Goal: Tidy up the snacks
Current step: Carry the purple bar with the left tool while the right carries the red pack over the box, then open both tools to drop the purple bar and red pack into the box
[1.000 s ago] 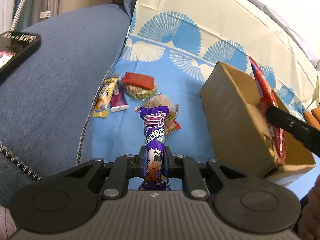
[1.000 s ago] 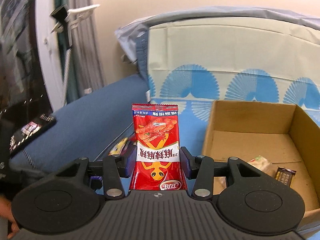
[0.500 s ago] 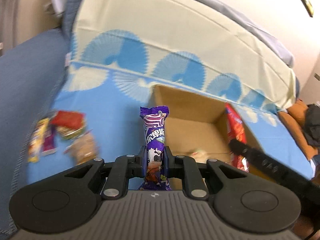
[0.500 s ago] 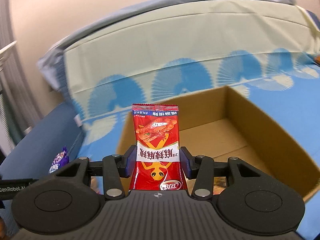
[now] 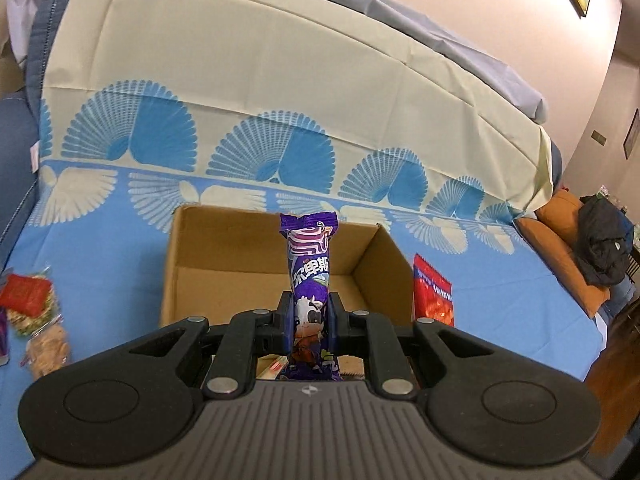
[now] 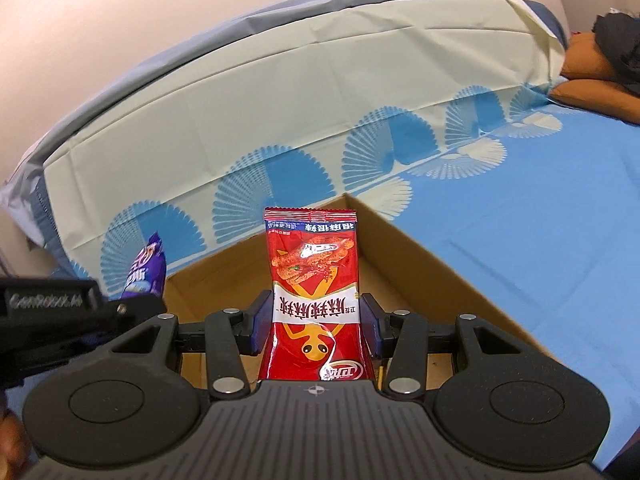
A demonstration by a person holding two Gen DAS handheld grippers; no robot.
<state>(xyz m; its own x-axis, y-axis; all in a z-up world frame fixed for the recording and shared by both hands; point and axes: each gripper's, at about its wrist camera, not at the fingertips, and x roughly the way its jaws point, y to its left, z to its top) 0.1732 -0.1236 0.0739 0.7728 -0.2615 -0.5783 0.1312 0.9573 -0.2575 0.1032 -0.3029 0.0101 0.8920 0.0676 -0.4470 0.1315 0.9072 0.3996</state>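
Left tool (image 5: 308,322) now swung from the loose snacks (image 5: 34,320) to above the cardboard box (image 5: 224,256), clamped on purple snack bar (image 5: 310,276), right tool (image 6: 314,322) alongside, pinching red snack packet (image 6: 314,296) over the same box.

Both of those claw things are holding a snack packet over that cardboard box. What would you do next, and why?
Probably lower and open the left gripper so the purple packet drops into the cardboard box. It is clamped upright over the open box, as is the red packet in the right gripper.
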